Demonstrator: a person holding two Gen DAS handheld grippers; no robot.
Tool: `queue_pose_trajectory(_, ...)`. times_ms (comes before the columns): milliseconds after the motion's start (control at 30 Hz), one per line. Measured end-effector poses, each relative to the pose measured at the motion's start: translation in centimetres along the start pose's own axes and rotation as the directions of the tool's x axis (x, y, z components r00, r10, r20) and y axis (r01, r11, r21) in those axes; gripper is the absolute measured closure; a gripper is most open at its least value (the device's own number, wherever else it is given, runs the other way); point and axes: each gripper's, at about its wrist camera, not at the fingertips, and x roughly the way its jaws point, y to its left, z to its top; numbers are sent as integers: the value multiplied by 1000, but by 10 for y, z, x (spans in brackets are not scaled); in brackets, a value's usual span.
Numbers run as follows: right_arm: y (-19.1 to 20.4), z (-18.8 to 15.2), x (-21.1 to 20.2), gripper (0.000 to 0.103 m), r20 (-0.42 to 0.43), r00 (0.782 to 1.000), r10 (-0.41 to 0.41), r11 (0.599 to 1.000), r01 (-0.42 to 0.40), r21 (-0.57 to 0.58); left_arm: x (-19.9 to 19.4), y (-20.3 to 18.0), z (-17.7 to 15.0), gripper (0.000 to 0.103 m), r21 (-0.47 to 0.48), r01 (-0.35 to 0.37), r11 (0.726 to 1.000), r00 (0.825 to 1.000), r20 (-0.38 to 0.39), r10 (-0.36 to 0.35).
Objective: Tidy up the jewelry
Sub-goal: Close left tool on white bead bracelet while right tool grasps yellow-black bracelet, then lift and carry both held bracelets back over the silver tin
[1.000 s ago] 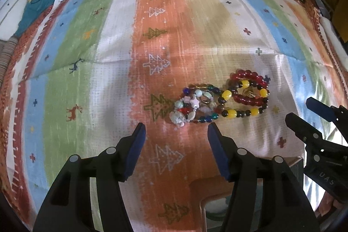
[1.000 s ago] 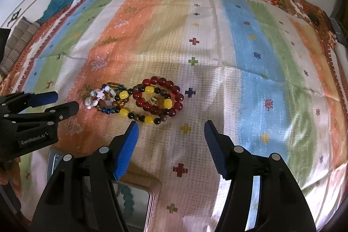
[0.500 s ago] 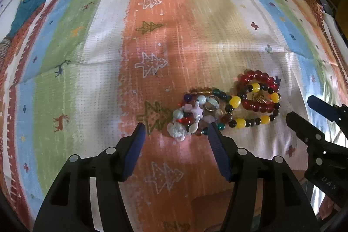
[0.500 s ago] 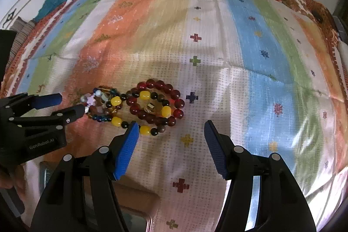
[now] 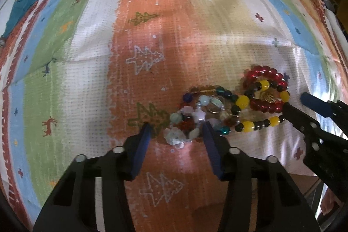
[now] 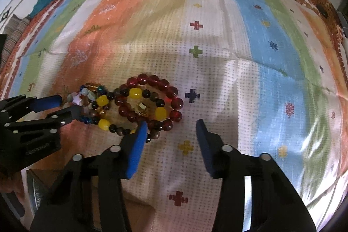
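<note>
While both grippers stand wide and empty, the left gripper (image 5: 176, 128) brackets the near end of the multicoloured mixed-bead bracelet (image 5: 204, 110) at lower centre of its frame. The right gripper (image 6: 170, 126) has only one blue fingertip touching the dark red round-bead bracelet (image 6: 152, 101), up-left. The cluster's long axis runs left–right on the striped woven cloth (image 6: 250, 47).

Both tools share one build. The left tool (image 5: 176, 129) has two matte black plastic arms with angular cut-out windows, each tipped by a flat blue pad, and round silver screw heads along the top edges. The right tool (image 6: 169, 131) looks the same: black frame, brighter blue pads (image 6: 136, 149), silver screws. At the left edge of the right wrist view, the other tool's black body carries small embossed lettering, too blurred to read.
</note>
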Motion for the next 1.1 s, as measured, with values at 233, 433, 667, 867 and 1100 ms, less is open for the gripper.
queue_pose_trajectory(233,3,-1,5,77,-16,999,35,999,-35,-11,1,-5,0,78,19,12,1000,1000,1,-12)
queue_pose_trajectory(433,5,-3,6,85,-17,999,48,999,-48,-25,1,-9,-4,81,38,-6,999,1000,12,6)
queue_pose_trajectory(667,2,-2,3,93,-16,999,45,999,-46,-24,-6,-14,-1,81,29,-22,999,999,31,21)
queue_pose_trajectory(867,2,-2,-12,93,19,999,41,999,-40,-32,-21,-12,0,81,26,-17,1000,998,56,16)
queue_pose_trajectory(1100,7,-4,-33,93,62,998,30,997,-26,-71,-36,-13,-5,81,33,-28,999,996,80,25)
